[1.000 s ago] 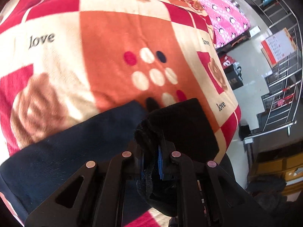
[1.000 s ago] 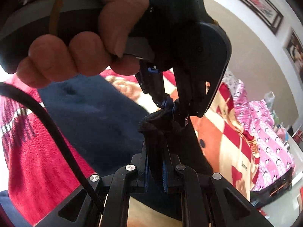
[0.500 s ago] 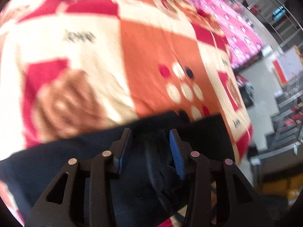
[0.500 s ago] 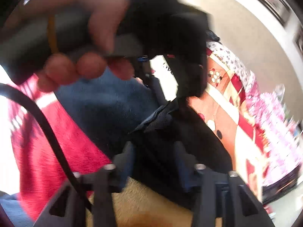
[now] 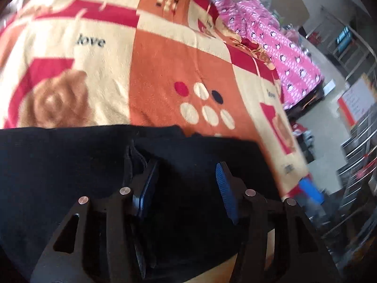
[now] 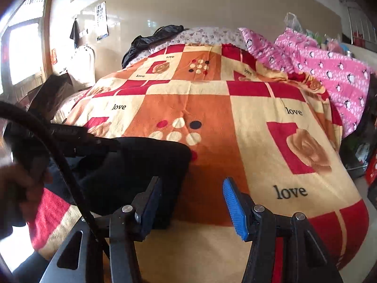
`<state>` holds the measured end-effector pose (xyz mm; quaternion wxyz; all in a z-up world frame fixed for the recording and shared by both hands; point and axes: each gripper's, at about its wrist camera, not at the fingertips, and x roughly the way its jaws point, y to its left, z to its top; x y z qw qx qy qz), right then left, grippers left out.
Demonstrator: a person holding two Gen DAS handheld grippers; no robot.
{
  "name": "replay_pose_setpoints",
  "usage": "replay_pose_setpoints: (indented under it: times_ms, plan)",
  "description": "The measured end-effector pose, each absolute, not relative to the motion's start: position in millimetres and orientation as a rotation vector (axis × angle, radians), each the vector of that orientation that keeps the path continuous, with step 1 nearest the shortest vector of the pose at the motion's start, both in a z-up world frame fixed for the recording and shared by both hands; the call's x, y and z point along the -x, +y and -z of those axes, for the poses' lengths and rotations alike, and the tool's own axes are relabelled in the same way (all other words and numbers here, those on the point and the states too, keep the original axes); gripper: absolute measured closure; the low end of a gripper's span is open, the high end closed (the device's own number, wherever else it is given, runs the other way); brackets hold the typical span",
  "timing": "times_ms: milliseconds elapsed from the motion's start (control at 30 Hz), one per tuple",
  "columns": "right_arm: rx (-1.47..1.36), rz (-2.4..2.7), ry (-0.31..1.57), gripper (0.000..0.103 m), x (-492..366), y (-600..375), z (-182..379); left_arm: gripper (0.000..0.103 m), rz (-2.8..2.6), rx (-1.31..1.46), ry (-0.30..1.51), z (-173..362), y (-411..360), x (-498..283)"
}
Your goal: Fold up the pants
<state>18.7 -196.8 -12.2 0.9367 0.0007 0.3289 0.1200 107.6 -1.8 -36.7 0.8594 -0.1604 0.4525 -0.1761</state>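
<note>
Patchwork blanket, dark pants folded near edge; pink quilt beyond

Both wrist views low, close, downward over shared blanket.

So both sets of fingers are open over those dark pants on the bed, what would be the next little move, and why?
Probably lift the left gripper away from the pants. Both grippers' fingers have just been opening; the left one's stand apart over the cloth without pinching it, and the right gripper already sits beside the pants over the blanket. The pants lie flat, so this fold looks finished.
</note>
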Motion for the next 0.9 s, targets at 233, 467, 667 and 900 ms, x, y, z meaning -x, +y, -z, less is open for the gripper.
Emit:
replay_pose_setpoints:
  times_ms: [233,467,667,900]
  plan:
    - [-0.146,-0.558,0.659,0.050,-34.6,-182.1,4.6,0.053,0.249,0.192,0.860,42.4,-21.0,-77.3]
    - [-0.226,-0.651,0.858,0.051,-63.4,-179.7,42.4,0.053,0.261,0.252,0.846,47.3,-15.7,-72.8]
    - [-0.193,-0.547,0.793,0.051,-110.0,-177.3,7.2,0.053,0.263,0.273,0.831,46.3,-12.8,-70.3]
    - [-0.016,-0.491,0.926,0.046,-135.2,-142.6,39.5,0.053,0.270,0.291,0.827,46.7,-10.4,-70.4]
